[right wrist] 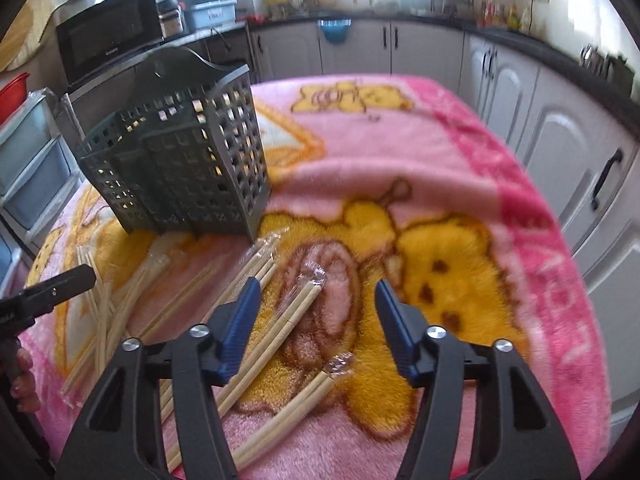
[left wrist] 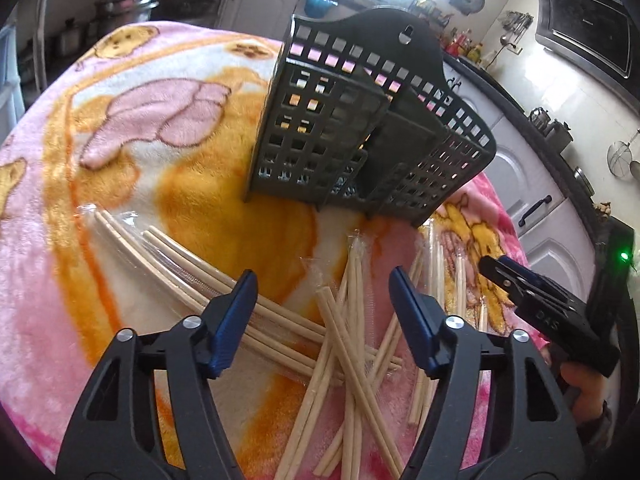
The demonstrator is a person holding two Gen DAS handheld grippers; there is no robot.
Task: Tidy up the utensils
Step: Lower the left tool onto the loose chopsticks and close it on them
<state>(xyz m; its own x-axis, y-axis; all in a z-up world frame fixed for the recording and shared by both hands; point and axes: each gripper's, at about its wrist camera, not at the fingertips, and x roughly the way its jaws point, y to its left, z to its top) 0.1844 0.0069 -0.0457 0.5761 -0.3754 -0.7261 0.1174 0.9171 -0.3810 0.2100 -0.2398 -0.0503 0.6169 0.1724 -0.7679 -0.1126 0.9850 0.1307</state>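
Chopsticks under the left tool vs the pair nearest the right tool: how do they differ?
The chopsticks under the left tool lie in a crossed, tangled pile; the pair nearest the right tool lies alone, sticks parallel. The pile holds many sticks, the pair two. The pair's clear wrapper shows at its tip. Both are pale wood on the pink blanket.

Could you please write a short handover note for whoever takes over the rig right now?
Left gripper: open, empty, above the loose chopsticks.
Right gripper: open, empty, above the wrapped chopstick pairs.
The dark utensil basket stands upright on the blanket, beyond the chopsticks; no chopsticks visible in it.
Done: nothing placed.
Left: pick up the chopsticks and put them in the basket.
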